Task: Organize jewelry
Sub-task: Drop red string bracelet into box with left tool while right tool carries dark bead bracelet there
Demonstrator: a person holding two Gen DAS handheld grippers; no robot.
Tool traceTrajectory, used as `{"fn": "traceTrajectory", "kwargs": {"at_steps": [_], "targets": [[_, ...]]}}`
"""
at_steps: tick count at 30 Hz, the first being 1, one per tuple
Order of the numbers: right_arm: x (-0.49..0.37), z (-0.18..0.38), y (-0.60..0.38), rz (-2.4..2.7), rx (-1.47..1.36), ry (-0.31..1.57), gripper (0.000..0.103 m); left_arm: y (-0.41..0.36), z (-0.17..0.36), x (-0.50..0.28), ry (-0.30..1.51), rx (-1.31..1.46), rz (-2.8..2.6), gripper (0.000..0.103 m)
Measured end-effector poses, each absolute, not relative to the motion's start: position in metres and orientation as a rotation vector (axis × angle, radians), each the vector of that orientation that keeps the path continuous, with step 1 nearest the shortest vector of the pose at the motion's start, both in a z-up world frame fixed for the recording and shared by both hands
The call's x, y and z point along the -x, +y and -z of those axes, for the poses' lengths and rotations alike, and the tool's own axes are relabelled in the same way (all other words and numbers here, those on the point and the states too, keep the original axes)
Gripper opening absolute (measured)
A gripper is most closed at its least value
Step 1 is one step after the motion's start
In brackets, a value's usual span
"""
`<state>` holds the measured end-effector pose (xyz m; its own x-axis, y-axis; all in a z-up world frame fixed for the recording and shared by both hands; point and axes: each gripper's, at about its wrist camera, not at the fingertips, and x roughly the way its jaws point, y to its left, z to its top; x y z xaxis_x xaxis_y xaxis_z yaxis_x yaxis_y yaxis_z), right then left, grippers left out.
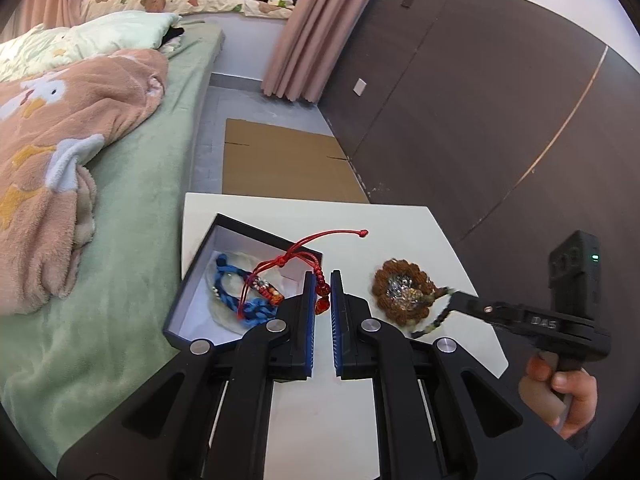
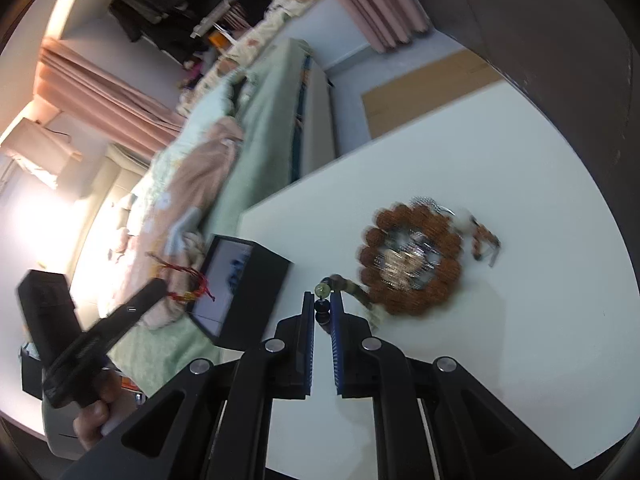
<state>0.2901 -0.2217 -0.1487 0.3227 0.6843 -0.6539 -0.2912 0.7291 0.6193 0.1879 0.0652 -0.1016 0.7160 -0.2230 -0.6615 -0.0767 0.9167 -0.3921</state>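
My left gripper [image 1: 322,280] is shut on a red cord bracelet [image 1: 320,284] and holds it over the right edge of an open black box [image 1: 188,292]; its cord loops over the rim. A blue braided bracelet [image 1: 236,292] lies inside the box. My right gripper [image 2: 322,300] is shut on a dark beaded bracelet [image 2: 322,312] with a green bead, lifted beside a brown bead bracelet [image 2: 412,260] with silver jewelry in its middle. The right gripper also shows in the left wrist view [image 1: 456,300], with the beaded strand hanging from it.
The box and jewelry are on a small white table [image 1: 400,232]. A bed with a green sheet [image 1: 132,200] and pink blanket is at left. Flat cardboard [image 1: 280,164] lies on the floor beyond. A dark wall panel [image 1: 480,100] runs along the right.
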Motion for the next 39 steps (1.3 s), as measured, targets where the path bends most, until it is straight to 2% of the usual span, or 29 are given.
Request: {"fn": "traceTrajectory", "kwargs": {"at_steps": [3,6,10,11,13,16,26,28,29,30,31,39], "targets": [[-0.288,0.138,-0.216,-0.697,-0.45,1.027,0.008,0.072,0.102,-0.19,0.771,0.426,0.072,0.011],[-0.284,0.127,-0.206,-0.748,-0.475,0.994,0.008,0.083,0.102,-0.189,0.756,0.449,0.011,0.067],[-0.282,0.115,-0.188,-0.802,-0.491,0.962,0.008,0.095,0.096,-0.186,0.719,0.463,-0.036,0.07],[-0.282,0.113,-0.183,-0.815,-0.494,0.957,0.008,0.098,0.095,-0.185,0.712,0.471,-0.046,0.073],[-0.281,0.11,-0.173,-0.842,-0.499,0.951,0.008,0.105,0.09,-0.181,0.683,0.487,-0.077,0.084],[-0.279,0.107,-0.158,-0.872,-0.502,0.941,0.008,0.111,0.084,-0.175,0.651,0.494,-0.089,0.091],[-0.282,0.103,-0.11,-0.93,-0.525,0.904,0.01,0.137,0.089,-0.171,0.666,0.568,-0.153,0.096],[-0.284,0.107,-0.102,-0.92,-0.524,0.925,0.018,0.138,0.092,-0.171,0.675,0.573,-0.166,0.097],[-0.286,0.11,-0.099,-0.914,-0.518,0.952,0.031,0.138,0.093,-0.172,0.681,0.575,-0.167,0.097],[-0.287,0.114,-0.1,-0.902,-0.514,0.975,0.07,0.137,0.095,-0.173,0.686,0.577,-0.166,0.098],[-0.286,0.114,-0.102,-0.88,-0.512,0.968,0.091,0.136,0.095,-0.174,0.689,0.576,-0.162,0.098],[-0.285,0.114,-0.152,-0.712,-0.485,0.95,0.091,0.121,0.095,-0.174,0.673,0.547,-0.15,0.098]]}}
